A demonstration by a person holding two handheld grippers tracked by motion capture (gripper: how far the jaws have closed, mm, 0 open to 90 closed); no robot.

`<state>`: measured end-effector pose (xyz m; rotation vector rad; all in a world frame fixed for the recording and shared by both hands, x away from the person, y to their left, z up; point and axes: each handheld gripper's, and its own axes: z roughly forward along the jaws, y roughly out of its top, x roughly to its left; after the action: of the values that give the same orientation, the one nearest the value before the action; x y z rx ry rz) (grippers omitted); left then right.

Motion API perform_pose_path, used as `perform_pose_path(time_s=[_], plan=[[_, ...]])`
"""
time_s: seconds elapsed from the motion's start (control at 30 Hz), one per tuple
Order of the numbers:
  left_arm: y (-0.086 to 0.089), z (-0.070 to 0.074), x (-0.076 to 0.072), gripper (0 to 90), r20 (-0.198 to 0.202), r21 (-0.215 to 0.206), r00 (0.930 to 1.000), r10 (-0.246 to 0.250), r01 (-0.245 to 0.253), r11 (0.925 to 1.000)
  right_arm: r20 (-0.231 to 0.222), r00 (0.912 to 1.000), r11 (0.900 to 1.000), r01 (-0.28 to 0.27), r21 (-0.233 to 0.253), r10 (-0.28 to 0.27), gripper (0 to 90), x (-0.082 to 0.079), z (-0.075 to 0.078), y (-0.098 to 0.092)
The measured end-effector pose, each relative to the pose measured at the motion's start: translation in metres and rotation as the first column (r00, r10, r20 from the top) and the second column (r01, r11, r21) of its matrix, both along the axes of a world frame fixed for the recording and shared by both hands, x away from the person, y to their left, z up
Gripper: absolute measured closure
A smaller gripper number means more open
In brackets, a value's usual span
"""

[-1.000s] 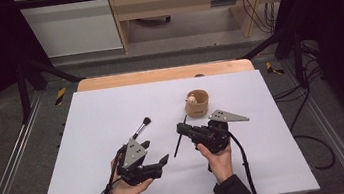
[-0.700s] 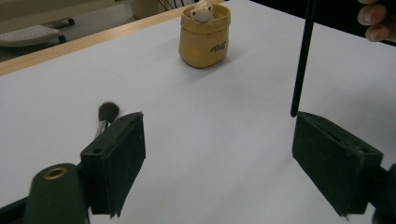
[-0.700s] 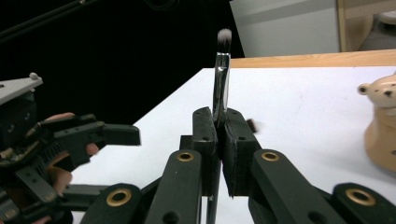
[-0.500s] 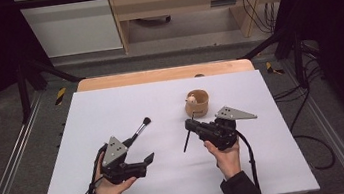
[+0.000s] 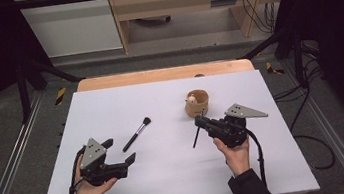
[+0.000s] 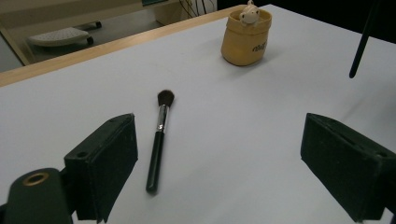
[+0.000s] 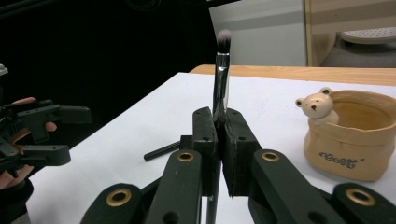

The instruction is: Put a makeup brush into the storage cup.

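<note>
A black powder brush point(image 5: 136, 134) point(image 6: 159, 140) lies flat on the white table point(image 5: 170, 178), bristles pointing away. My left gripper point(image 5: 119, 152) point(image 6: 224, 158) is open just behind its handle end and touches nothing. My right gripper point(image 5: 203, 122) point(image 7: 217, 121) is shut on a thin black brush point(image 7: 222, 74) with pale bristles. That brush is held off the table, its handle point(image 5: 195, 138) hanging below the jaws. A tan cup point(image 5: 196, 103) point(image 7: 355, 140) point(image 6: 246, 37) with a small bear figure point(image 7: 317, 105) on its rim stands just beyond the right gripper.
A wooden strip point(image 5: 164, 74) runs along the table's far edge. Metal rails point(image 5: 12, 163) flank the table on the floor, and cables point(image 5: 311, 134) lie to the right. From the right gripper view, my left gripper point(image 7: 42, 130) and hand are at the far left.
My left gripper has drawn back to the left and toward the person, away from the powder brush. The right gripper has shifted a little to the right with the thin brush.
</note>
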<state>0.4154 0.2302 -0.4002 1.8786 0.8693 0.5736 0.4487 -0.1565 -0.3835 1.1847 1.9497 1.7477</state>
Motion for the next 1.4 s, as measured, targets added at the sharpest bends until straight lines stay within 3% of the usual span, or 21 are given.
perform_pose_path(time_s=[0.57, 0.97, 1.4], plan=[[0.039, -0.009, 0.001, 9.5, -0.012, 0.001, 0.9977, 0.067, -0.067, 0.9978, 0.03, 0.9985, 0.998, 0.047, -0.043, -0.046, 84.9, 0.006, 0.012, -0.013], [0.046, -0.01, 0.0, 9.3, -0.015, -0.003, 0.996, 0.088, -0.088, 0.9961, 0.046, 0.9931, 0.991, 0.111, -0.075, -0.108, 84.9, 0.024, 0.019, -0.02], [0.047, -0.013, 0.002, 9.5, -0.023, -0.004, 0.9953, 0.094, -0.094, 0.9956, 0.077, 0.9796, 0.974, 0.194, -0.118, -0.186, 84.9, 0.053, 0.027, -0.02]])
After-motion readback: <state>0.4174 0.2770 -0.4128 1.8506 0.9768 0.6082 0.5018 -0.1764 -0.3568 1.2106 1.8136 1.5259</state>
